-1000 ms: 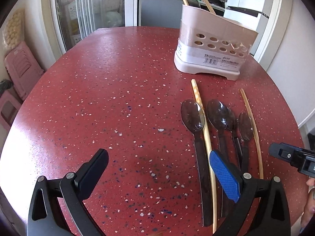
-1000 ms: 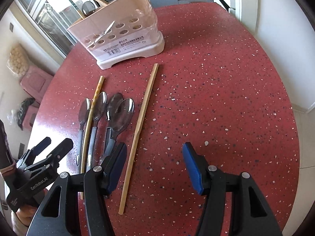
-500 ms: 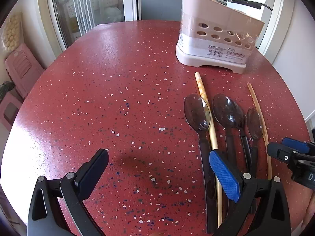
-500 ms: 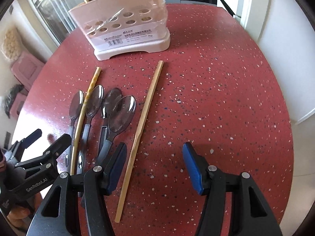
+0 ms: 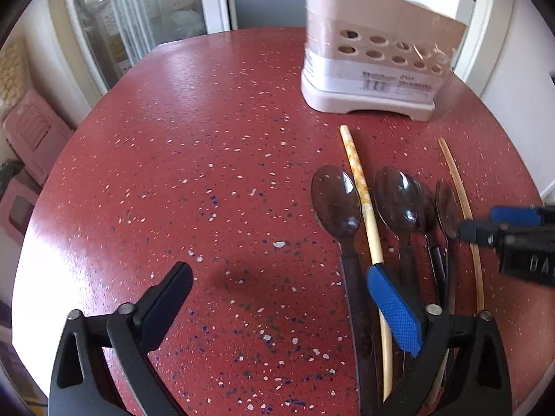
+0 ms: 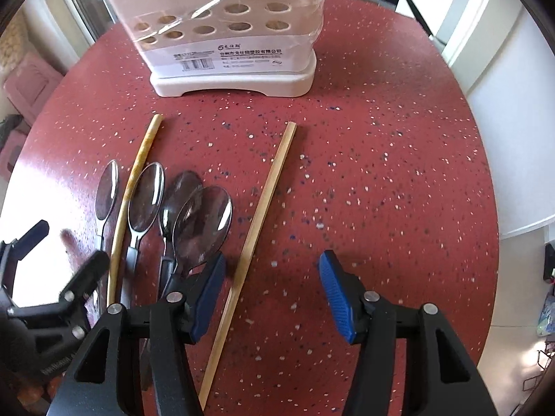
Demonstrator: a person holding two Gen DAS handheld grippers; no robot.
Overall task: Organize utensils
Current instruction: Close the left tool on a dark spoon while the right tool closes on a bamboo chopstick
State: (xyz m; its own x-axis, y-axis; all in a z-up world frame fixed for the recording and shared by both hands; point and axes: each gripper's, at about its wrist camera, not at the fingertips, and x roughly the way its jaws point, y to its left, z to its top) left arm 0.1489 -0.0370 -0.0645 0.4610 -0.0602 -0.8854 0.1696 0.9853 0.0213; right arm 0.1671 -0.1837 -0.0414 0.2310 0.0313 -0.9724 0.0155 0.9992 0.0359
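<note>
4 dark plastic spoons (image 6: 201, 225) lie side by side on the red speckled table (image 6: 381, 173), bowls toward 12 o'clock, handles toward 6. A patterned chopstick (image 6: 138, 163) lies between the 1st and 2nd spoon from the left; in the left wrist view it passes under the left gripper's blue pad. A plain bamboo chopstick (image 6: 260, 215) lies just right of the spoons, apart from them, running from approx 12 to 6 o'clock w/ a slight slant. The beige utensil holder (image 6: 229, 34) stands upright at 12 o'clock, well beyond the utensil tips, w/ a few utensils already sticking out its top.

Right gripper (image 6: 270, 294) hangs over the bamboo chopstick, which lies between its blue pads, nearer the left one; its jaws have just been narrowing but aren't pressing on anything, so it's released. Left gripper (image 5: 281, 305) is at approx 9 o'clock of the spoons, jaws spread wide, nothing grasped.
</note>
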